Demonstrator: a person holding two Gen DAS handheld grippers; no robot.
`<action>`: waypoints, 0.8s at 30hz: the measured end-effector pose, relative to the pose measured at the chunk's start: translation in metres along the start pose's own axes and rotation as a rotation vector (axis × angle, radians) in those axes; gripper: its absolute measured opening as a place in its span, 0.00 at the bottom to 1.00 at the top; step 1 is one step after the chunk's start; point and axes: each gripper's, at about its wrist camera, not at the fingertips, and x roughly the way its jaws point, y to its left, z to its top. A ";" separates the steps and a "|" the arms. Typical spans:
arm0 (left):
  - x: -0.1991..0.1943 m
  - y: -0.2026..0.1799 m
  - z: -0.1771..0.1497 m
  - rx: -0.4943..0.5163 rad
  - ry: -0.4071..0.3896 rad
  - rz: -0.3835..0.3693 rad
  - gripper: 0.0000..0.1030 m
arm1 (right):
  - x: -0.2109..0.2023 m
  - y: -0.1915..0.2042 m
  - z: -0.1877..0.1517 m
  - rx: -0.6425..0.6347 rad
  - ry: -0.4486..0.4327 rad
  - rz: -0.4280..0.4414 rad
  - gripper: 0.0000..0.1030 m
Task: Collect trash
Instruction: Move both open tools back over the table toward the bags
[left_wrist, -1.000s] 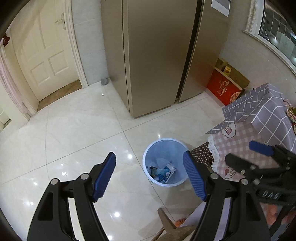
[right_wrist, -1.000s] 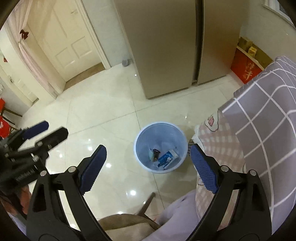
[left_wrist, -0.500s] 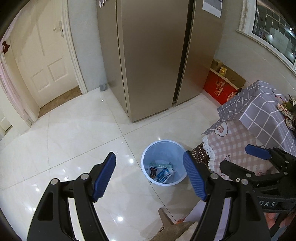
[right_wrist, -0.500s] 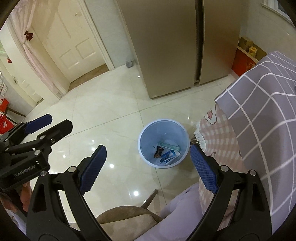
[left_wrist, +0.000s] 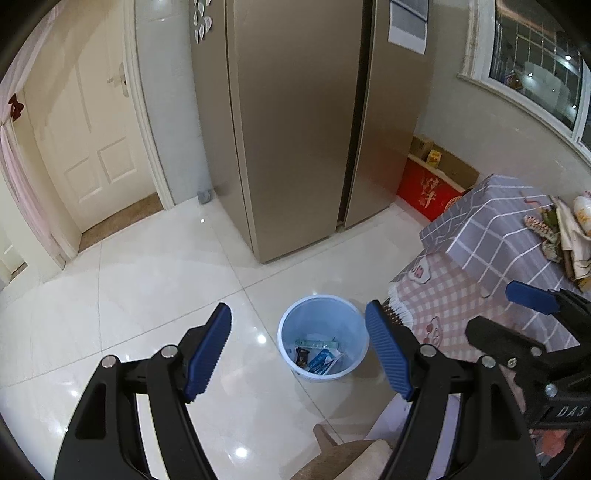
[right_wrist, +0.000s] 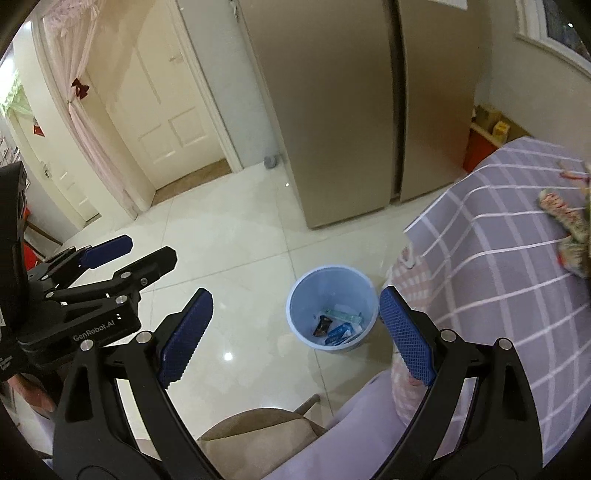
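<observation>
A light blue bin (left_wrist: 317, 297) stands on the white floor beside the table, with a pale green wrapper, a blue-white packet (left_wrist: 321, 360) and a dark wrapper inside. The right wrist view looks down into the same bin (right_wrist: 332, 267) and its wrappers (right_wrist: 340, 328). High above it, my left gripper (left_wrist: 298, 309) is open and empty. My right gripper (right_wrist: 296, 295) is also open with nothing between its pads. Each gripper appears in the other's view: the right gripper (left_wrist: 506, 314) over the tablecloth, the left gripper (right_wrist: 147, 251) over the floor. More crumpled wrappers (left_wrist: 557, 229) lie on the table top.
A table in a grey checked cloth (left_wrist: 498, 229) over a pink one fills the right side. A gold two-door fridge (left_wrist: 303, 129) stands behind the bin, with a white door (left_wrist: 92, 140) to its left and a red box (left_wrist: 428, 192) to its right. A brown chair back (right_wrist: 258, 428) and a person's pale clothing sit directly below.
Both grippers have risen, so the bin looks smaller and more of the table top and its wrappers shows. A pale green wrapper now lies flat in the bin.
</observation>
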 end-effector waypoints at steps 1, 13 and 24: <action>-0.004 -0.003 0.001 0.003 -0.008 -0.002 0.71 | -0.005 -0.002 0.000 0.003 -0.007 -0.005 0.87; -0.038 -0.064 0.018 0.088 -0.089 -0.096 0.71 | -0.073 -0.045 -0.006 0.046 -0.118 -0.113 0.87; -0.042 -0.149 0.030 0.195 -0.100 -0.236 0.72 | -0.136 -0.111 -0.016 0.145 -0.216 -0.243 0.87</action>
